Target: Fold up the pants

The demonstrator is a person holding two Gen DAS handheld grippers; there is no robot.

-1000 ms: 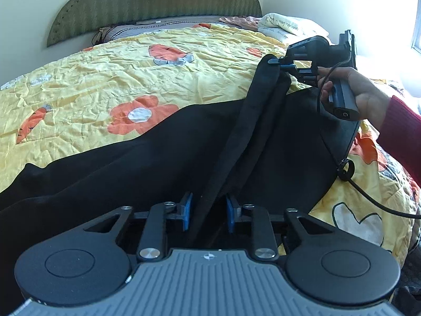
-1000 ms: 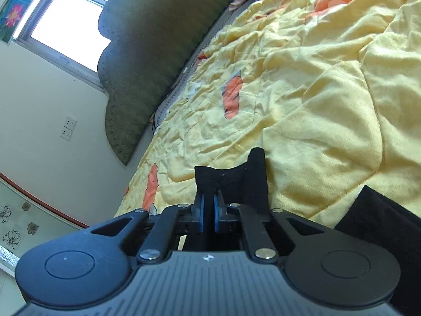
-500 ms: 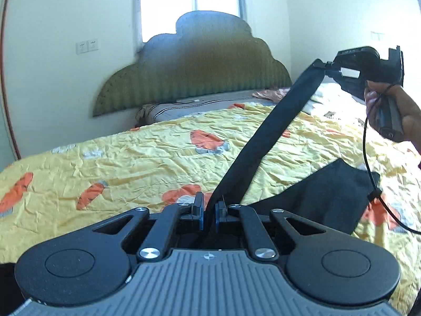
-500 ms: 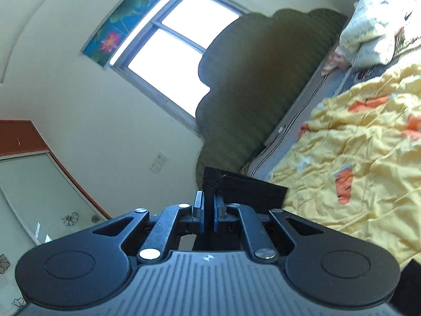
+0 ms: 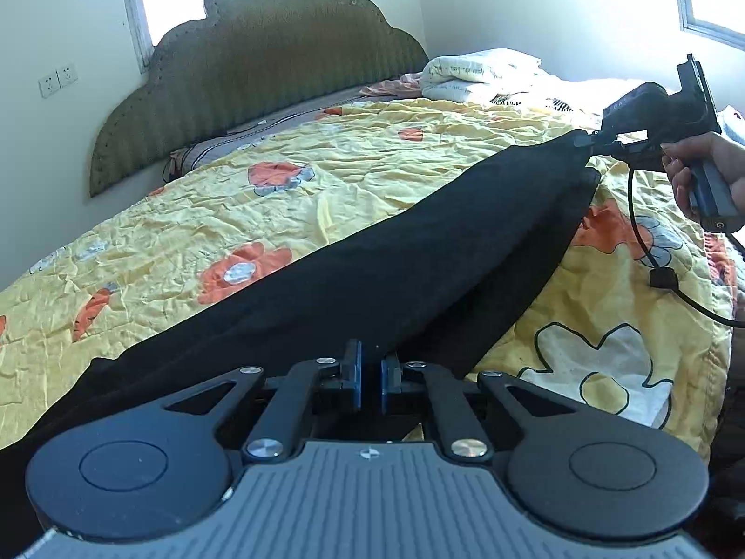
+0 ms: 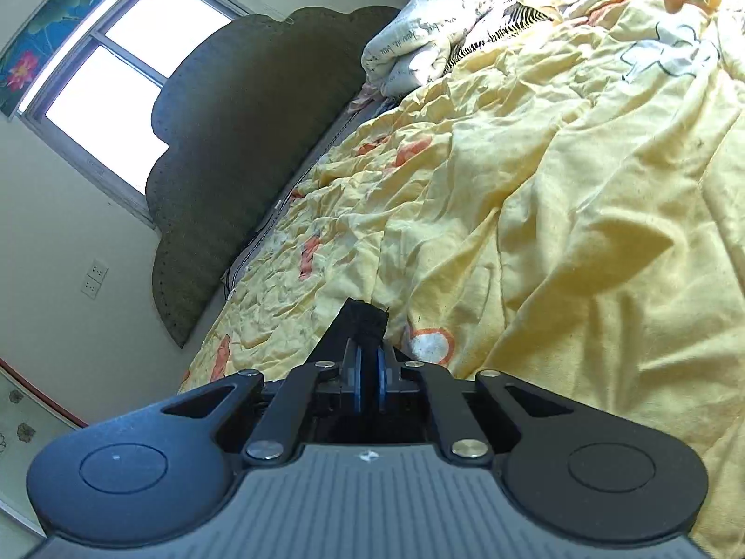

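Note:
The black pants stretch across the yellow flowered quilt, one layer held taut above another. My left gripper is shut on the near edge of the pants. My right gripper, seen at the far right in the left wrist view, is shut on the far corner of the pants. In the right wrist view my right gripper pinches a black corner of the pants over the quilt.
A green padded headboard stands at the back under a window. Folded white bedding lies near the pillows. A black cable hangs from the right gripper. The bed's edge is at the right.
Both grippers have come down from a raised, lifted position. The pants layer, pulled up as a taut strip half a second ago, now lies lower and spread over the other layer.

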